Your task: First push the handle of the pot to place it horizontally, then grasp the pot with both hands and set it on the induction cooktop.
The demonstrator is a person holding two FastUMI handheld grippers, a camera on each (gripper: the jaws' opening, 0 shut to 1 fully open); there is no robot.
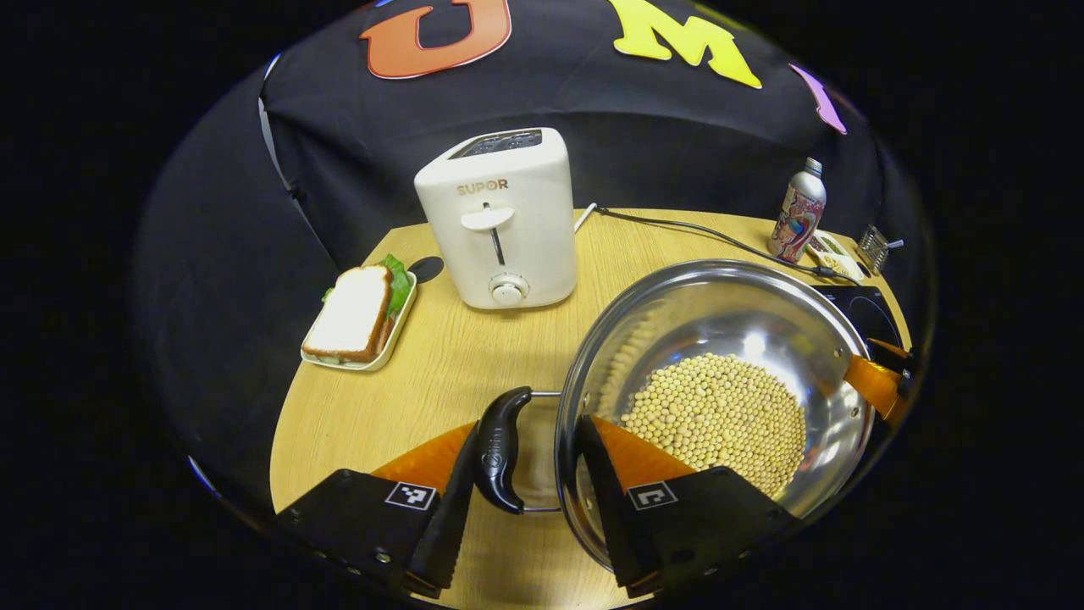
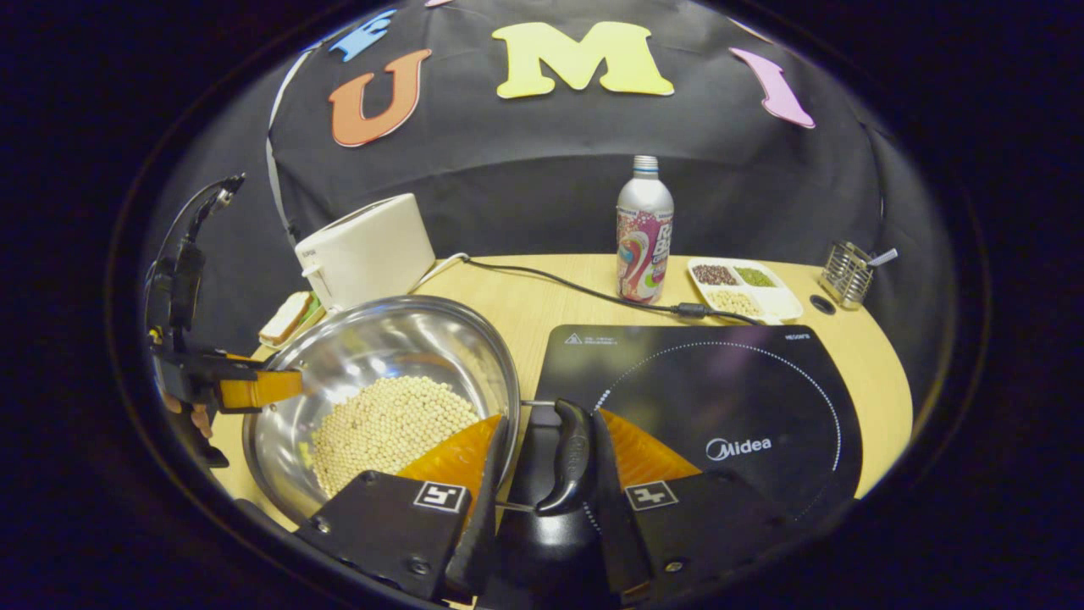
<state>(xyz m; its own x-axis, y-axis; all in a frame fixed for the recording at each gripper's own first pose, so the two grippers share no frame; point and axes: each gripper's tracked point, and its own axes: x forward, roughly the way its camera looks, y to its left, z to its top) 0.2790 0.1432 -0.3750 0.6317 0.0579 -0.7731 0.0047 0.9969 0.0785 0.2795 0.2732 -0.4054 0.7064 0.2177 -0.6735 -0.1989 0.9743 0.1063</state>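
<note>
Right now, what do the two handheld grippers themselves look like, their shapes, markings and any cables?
Each gripper, left and right, has two wedge-shaped fingers on boxy black carriages, each carriage bearing a small square black-and-white marker. In the right gripper view, the left gripper farther off has a black body with a thin black cable arching above it.

Bystanders on the wooden table [image 2: 542, 296]

A white toaster [image 1: 501, 219] stands beside a sandwich on a tray [image 1: 360, 315]; a drink bottle [image 2: 644, 230], a divided dish of beans [image 2: 743, 288] and a wire holder [image 2: 847, 273] sit along the back edge.
</note>
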